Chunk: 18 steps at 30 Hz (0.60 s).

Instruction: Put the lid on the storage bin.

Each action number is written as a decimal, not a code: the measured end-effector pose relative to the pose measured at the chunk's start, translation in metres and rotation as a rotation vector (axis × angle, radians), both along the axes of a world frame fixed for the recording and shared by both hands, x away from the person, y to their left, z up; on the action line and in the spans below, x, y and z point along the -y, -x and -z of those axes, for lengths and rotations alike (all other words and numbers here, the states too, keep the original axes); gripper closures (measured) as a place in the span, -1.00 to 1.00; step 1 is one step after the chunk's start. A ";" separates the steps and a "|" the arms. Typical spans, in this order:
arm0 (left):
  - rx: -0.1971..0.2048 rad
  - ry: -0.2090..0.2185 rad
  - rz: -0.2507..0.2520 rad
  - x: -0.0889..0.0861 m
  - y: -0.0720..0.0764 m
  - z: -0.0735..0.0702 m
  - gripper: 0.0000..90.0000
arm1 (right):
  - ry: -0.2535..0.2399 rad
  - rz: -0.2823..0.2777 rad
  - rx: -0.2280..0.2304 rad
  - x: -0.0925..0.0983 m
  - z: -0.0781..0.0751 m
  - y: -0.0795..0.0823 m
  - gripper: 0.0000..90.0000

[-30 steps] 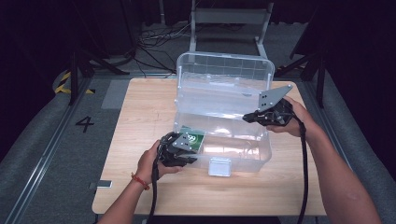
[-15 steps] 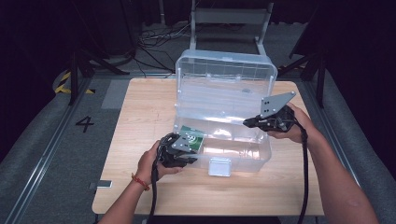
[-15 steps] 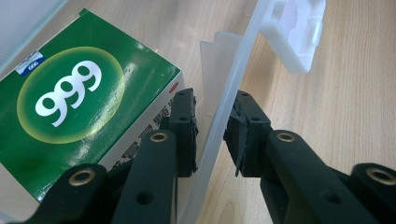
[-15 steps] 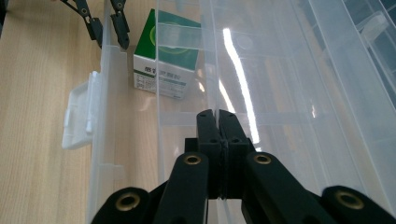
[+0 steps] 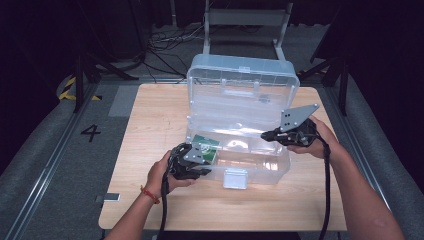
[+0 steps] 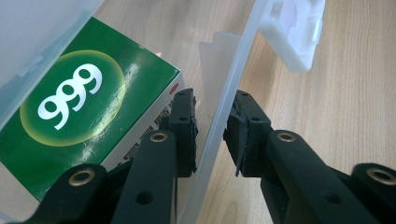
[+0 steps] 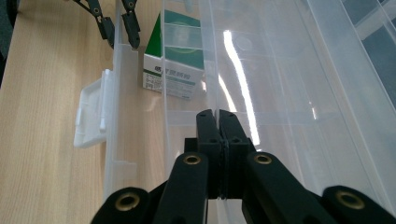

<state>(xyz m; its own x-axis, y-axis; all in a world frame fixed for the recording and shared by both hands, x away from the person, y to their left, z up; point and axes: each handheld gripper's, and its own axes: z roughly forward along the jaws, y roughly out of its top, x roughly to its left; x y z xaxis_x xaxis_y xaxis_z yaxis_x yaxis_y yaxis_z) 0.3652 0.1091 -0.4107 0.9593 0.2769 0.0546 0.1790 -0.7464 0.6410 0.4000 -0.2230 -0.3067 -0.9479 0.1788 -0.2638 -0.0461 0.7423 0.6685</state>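
A clear plastic toolbox [image 5: 260,170] stands open on the wooden table, its lid [image 5: 242,80] upright at the back. A green "999" carton [image 5: 206,145] [image 6: 84,107] [image 7: 175,51] lies inside at the left end. My left gripper [image 5: 207,164] [image 6: 212,100] straddles the box's front wall [image 6: 233,79], one jaw inside by the carton and one outside, with small gaps, so it is open. My right gripper [image 5: 264,135] [image 7: 217,114] reaches into the right part of the box, shut on the thin rim of a clear inner tray [image 7: 187,93].
The white latch [image 5: 235,177] [image 6: 294,32] [image 7: 91,116] hangs on the front wall between the hands. Bare table [image 5: 150,115] spreads left of the box and in front of it. A chair frame and cables lie beyond the far edge.
My right gripper has sunk a little toward the box's front. The left gripper and the green carton have stayed put.
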 end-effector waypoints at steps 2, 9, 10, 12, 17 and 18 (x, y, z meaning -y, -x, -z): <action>0.004 -0.008 0.004 0.000 0.000 0.000 0.62 | 0.001 -0.002 0.005 0.000 0.001 0.001 0.98; 0.004 -0.012 -0.006 0.001 0.001 -0.001 0.59 | -0.007 -0.009 -0.002 0.002 0.004 0.005 0.98; 0.012 -0.018 -0.010 0.002 0.002 -0.001 0.59 | -0.006 -0.010 -0.001 0.002 0.004 0.005 0.98; 0.021 -0.021 -0.038 0.002 0.005 -0.002 0.55 | -0.005 -0.011 0.006 0.002 0.004 0.006 0.98; 0.027 0.014 -0.064 -0.008 0.009 -0.009 0.38 | -0.011 -0.006 0.016 0.003 0.005 0.007 0.97; 0.019 0.037 -0.071 -0.012 0.010 -0.013 0.35 | -0.013 -0.006 0.017 0.003 0.005 0.007 0.97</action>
